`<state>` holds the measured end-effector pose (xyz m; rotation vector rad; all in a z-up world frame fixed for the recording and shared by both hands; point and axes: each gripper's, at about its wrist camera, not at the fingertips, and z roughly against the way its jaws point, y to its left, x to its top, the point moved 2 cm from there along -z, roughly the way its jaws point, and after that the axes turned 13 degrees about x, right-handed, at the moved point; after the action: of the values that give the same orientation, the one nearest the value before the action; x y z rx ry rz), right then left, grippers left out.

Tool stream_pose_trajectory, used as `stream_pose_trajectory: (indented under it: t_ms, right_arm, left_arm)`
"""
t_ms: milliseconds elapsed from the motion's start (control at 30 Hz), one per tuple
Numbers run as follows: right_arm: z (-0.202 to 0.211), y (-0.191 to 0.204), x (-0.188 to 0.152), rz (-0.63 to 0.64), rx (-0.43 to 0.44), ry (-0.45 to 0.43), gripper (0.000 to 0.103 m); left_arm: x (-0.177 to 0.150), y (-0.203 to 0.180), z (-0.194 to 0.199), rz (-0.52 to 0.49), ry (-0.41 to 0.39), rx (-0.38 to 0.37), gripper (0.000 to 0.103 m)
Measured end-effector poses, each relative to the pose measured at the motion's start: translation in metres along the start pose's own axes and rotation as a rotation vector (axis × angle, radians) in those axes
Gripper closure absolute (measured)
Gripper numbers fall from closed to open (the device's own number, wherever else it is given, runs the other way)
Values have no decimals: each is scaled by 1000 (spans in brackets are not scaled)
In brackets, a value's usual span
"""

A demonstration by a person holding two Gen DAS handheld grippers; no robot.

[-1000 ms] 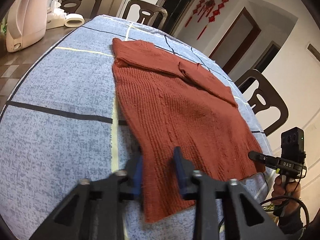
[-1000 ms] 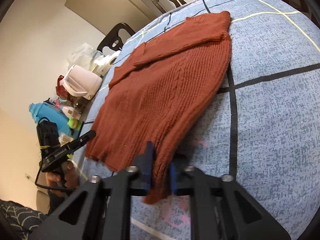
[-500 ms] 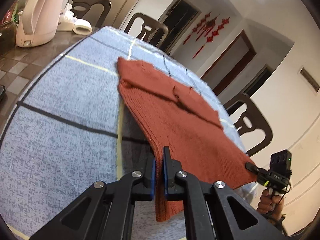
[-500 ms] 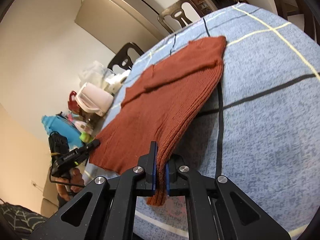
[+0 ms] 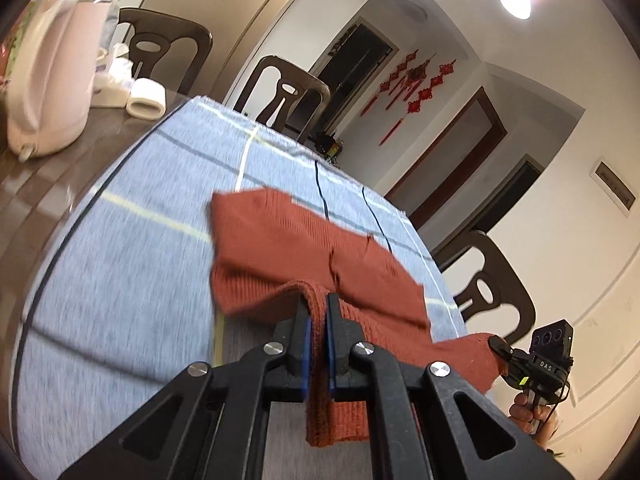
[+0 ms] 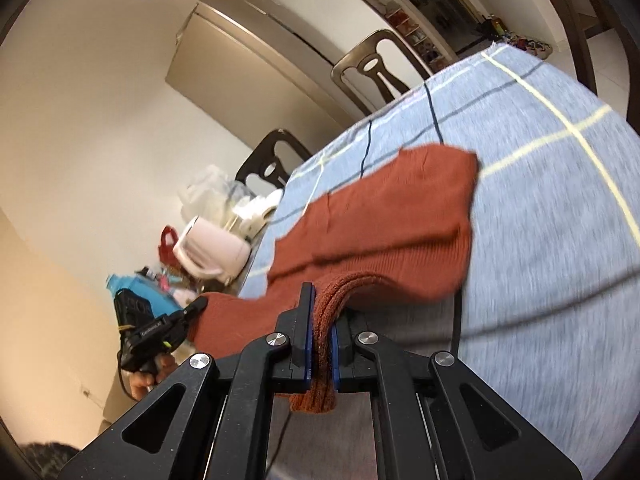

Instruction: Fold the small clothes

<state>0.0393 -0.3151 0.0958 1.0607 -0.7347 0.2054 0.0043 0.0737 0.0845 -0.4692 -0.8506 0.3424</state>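
The bench, spread with a blue plaid cloth, carries the rust-red knitted sweater, and the big change is in how that sweater lies. A second ago it was flat, hem toward the camera, its sleeves already folded across the chest; now only the shoulder end rests on the cloth, while the hem end has been raised clear of the bench and is arching back over the body (the cloth below the lifted part lies in shadow).

The left hand-held gripper was open around the hem's corner a second ago and has since clamped onto it; a doubled ridge of knit is squeezed between its blue pads, with a tail hanging below. The right hand-held gripper has done the same on the other hem corner, jaws tight on a bunched edge of the sweater. Each also shows in the other's view, gripping its corner with the hem stretched between them: the right one out at the edge, the left one beside the white kettle.

For the task, this reads as the bottom-to-top fold being under way: both corners are secured and level with each other, so the hem should travel evenly toward the shoulders. The fold is not yet laid down.
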Motion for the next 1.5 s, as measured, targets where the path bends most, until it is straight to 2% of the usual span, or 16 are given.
stream_pose_trajectory:
  t_ms: [267, 533, 633, 700, 733, 767, 800, 833, 933, 1000, 1067, 1167, 1300, 1400, 1467, 1500]
  right_arm:
    - [-37, -37, 66, -105, -39, 5, 97]
    - [-87, -107, 105, -266, -101, 54, 95]
    - [-101, -139, 112, -363, -106, 64, 95]
    - [-101, -150, 115, -409, -80, 49, 86]
    - [-100, -153, 116, -432, -50, 35, 82]
    - [-98, -155, 117, -441, -25, 26, 72]
    - [-96, -156, 120, -446, 11, -1, 60]
    - [-93, -156, 123, -435, 12, -30, 57]
    - [-85, -154, 131, -415, -32, -83, 56]
    - [-80, -144, 134, -368, -35, -98, 56]
    - [-77, -129, 135, -276, -65, -84, 56]
    - [-79, -110, 132, -138, -143, -23, 56]
    - [-91, -96, 115, -42, -221, 81, 56]
    - [-102, -99, 114, -6, -291, 124, 56]
    - [-116, -109, 114, 1, -321, 171, 56]
    - [-122, -115, 115, -1, -340, 183, 56]
  left_arm:
    - [55, -4, -66, 23, 69, 48, 96]
    - [77, 21, -165, 109, 230, 104, 95]
    - [79, 30, -185, 169, 284, 97, 94]
    - [83, 32, -183, 195, 277, 65, 88]
    - [86, 33, -180, 205, 261, 60, 76]
    - [91, 35, -176, 211, 233, 60, 66]
    - [96, 37, -171, 213, 192, 64, 64]
    - [101, 38, -168, 215, 165, 76, 64]
    - [110, 41, -161, 213, 126, 115, 64]
    - [109, 33, -153, 164, 104, 128, 63]
    - [104, 24, -147, 90, 85, 155, 54]
    - [96, 16, -149, 5, 92, 203, 52]
    - [81, 5, -166, -75, 144, 232, 52]
    - [81, -3, -184, -155, 153, 267, 52]
    - [80, -3, -198, -150, 189, 273, 52]
    - [80, -5, -201, -155, 182, 276, 52]
